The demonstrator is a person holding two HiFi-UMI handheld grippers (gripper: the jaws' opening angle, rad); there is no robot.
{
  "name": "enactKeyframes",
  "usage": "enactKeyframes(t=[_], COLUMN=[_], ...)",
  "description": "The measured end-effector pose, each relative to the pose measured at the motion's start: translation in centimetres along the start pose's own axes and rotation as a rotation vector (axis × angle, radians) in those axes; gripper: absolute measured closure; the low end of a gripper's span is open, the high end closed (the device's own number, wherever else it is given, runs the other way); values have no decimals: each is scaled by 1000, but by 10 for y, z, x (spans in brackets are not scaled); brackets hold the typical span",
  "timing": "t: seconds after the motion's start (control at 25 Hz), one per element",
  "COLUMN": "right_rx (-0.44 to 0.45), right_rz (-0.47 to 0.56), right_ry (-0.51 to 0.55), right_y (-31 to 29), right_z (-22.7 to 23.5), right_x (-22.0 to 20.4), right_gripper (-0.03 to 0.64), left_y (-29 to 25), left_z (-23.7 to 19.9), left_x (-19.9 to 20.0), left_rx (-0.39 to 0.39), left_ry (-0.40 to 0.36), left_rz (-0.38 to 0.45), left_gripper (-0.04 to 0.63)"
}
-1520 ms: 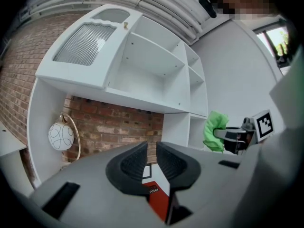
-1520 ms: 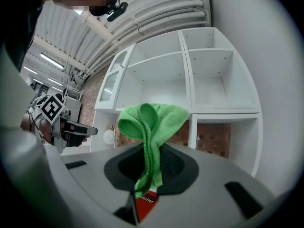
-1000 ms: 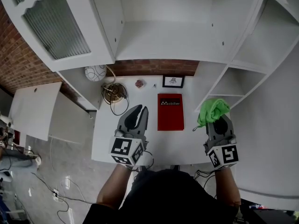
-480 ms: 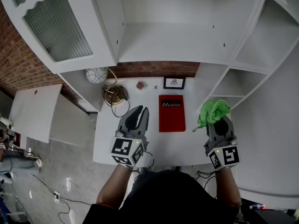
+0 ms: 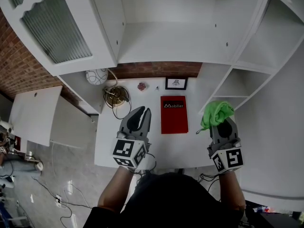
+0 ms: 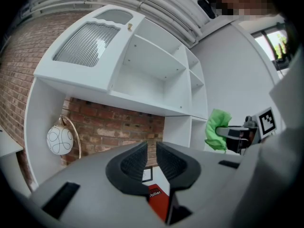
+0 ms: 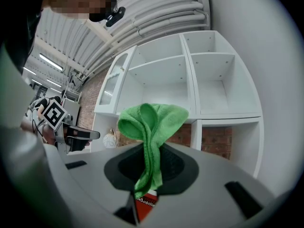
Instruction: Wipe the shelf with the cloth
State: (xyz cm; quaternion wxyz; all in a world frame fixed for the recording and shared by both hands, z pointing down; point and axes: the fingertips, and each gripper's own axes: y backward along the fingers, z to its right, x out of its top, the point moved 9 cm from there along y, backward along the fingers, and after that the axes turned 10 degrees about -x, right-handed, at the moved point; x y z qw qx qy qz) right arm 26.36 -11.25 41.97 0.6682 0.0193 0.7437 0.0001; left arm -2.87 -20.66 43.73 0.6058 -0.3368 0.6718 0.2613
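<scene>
the right gripper [image 5: 220, 122] is over the right edge of the white surface [image 5: 194, 148], its jaws closed on a green cloth [image 5: 216, 112]. in the right gripper view the cloth [image 7: 151, 127] runs as a pinched strip down between the jaws and bunches into a loose fold above their tips, held up in front of the open white shelf [image 7: 164, 82]. the left gripper [image 5: 141, 113] is over the near left part of the surface; the left gripper view shows its jaws a narrow gap apart, with nothing between them. a red book [image 5: 174, 114] lies flat mid-surface between the two grippers. a small framed picture [image 5: 176, 83] stands at the far edge against the brick wall. a round white lamp globe [image 5: 96, 75] is by the far left corner.
</scene>
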Motion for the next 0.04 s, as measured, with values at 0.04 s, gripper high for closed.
enactKeyframes(t=[0.04], right_rx=[-1], right_rz=[0], right_ry=[0], right_y=[0], right_z=[0], right_x=[0], right_gripper=[565], left_y=[0], left_z=[0], left_x=[0], left_rx=[0], left_ry=[0], left_rz=[-2], left_gripper=[538])
